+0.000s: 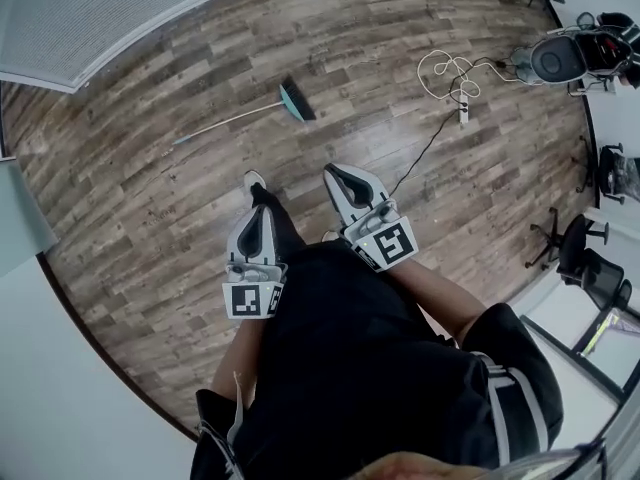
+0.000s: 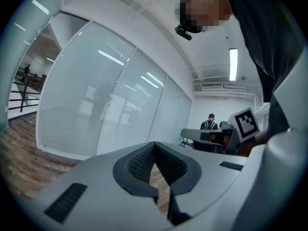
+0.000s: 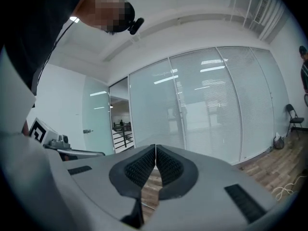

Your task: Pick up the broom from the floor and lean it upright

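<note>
Now, one broom (image 1: 250, 115) flat on the wood floor (image 1: 150, 198); two claws, left claw (image 1: 263, 210), right claw (image 1: 336, 172), both pressed together

The person wore a black short-sleeved top (image 1: 380, 368) with white stripes on the right sleeve (image 1: 515, 408). The left gripper (image 1: 262, 211) and right gripper (image 1: 332, 169) were pale grey, with black ribbed pads (image 2: 139, 165) and a marker cube (image 1: 392, 243) printed in black-and-white squares.

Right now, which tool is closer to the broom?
Right. The right tool reaches further toward the brush end of the broom; the left tool sits further back.
</note>
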`<state>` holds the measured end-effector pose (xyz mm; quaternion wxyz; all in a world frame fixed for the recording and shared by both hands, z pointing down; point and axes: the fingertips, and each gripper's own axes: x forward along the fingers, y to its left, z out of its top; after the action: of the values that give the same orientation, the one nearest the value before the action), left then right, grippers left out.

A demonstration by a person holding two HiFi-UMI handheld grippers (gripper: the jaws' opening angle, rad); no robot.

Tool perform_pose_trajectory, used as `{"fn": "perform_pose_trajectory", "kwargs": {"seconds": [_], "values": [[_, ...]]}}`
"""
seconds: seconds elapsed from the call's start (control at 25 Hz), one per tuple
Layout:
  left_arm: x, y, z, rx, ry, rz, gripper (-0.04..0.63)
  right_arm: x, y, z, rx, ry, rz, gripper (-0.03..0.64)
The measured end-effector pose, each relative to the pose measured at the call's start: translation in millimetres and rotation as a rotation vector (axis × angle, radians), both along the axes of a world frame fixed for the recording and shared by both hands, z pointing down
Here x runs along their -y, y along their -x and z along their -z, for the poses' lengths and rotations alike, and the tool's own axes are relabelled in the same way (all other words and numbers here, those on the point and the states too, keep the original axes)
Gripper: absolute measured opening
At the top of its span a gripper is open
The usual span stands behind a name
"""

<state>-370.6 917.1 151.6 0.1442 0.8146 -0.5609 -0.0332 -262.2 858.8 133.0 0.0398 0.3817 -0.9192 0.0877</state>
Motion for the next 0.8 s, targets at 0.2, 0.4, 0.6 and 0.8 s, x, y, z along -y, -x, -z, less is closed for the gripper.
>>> {"fn": "perform_pose_trajectory", "kwargs": {"seconds": [0.2,0.4,0.6,0.8], "values": [[69,55,-5,0.031,0.014,-0.016,0.018,73,69,-5,-0.043,0.026,0.073,0.020],[131,99,-12,-0.005,0.027,0.055,0.018,128,100,-37,-0.108,0.079,0.082,0.020],[175,137,-28,0.027,0.037,0.128,0.018,179,122,-85,-0.173,0.124,0.105,0.020],[206,160,-60,0.067,0.071,0.224,0.018,219,129,-163,-0.261,0.170,0.174,0.021]]}}
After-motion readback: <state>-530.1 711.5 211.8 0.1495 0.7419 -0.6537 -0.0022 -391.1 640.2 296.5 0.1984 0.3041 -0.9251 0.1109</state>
